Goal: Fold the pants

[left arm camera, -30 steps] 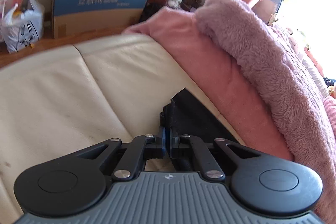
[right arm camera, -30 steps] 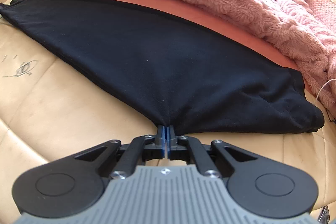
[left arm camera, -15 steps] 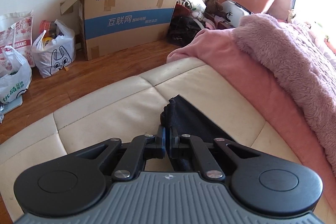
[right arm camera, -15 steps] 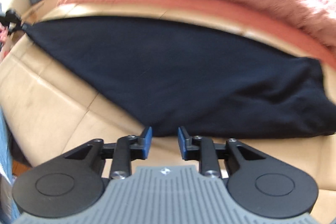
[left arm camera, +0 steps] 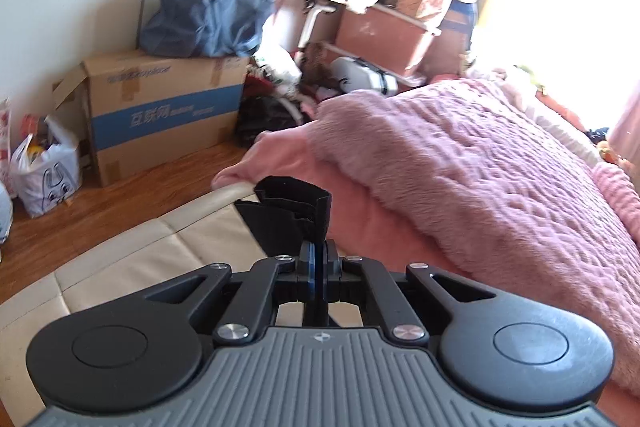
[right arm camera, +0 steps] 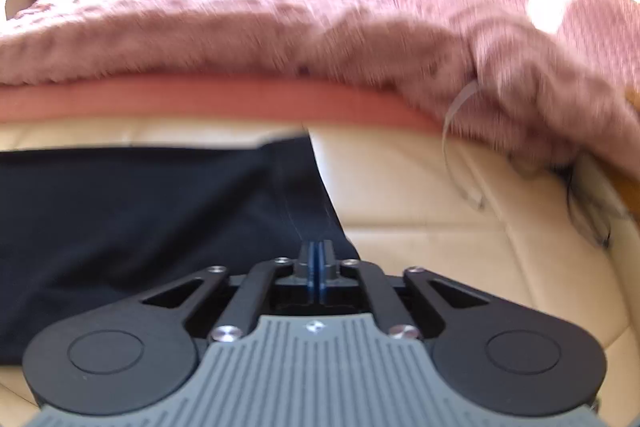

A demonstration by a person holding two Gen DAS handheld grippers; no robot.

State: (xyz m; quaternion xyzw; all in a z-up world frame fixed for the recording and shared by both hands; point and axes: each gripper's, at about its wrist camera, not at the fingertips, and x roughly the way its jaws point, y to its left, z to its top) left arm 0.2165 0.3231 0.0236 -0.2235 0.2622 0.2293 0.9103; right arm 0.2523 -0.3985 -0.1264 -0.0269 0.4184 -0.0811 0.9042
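The black pants [right arm camera: 140,215] lie flat on the cream leather sofa [right arm camera: 420,207], filling the left of the right wrist view. My right gripper [right arm camera: 317,251] is shut on the pants' right edge. In the left wrist view my left gripper [left arm camera: 317,251] is shut on a bunched end of the pants [left arm camera: 292,211], which stands up above the fingertips, lifted off the sofa [left arm camera: 152,255].
A pink fleece blanket [left arm camera: 480,179] over a salmon sheet [right arm camera: 200,99] lies along the sofa's far side. On the wooden floor [left arm camera: 100,203] stand a cardboard box [left arm camera: 160,111], plastic bags [left arm camera: 44,167] and piled clutter. A thin white cable [right arm camera: 452,131] hangs by the blanket.
My right gripper opened, moved right along the pants and shut again on their right edge. My left gripper lifted its end of the pants upward.
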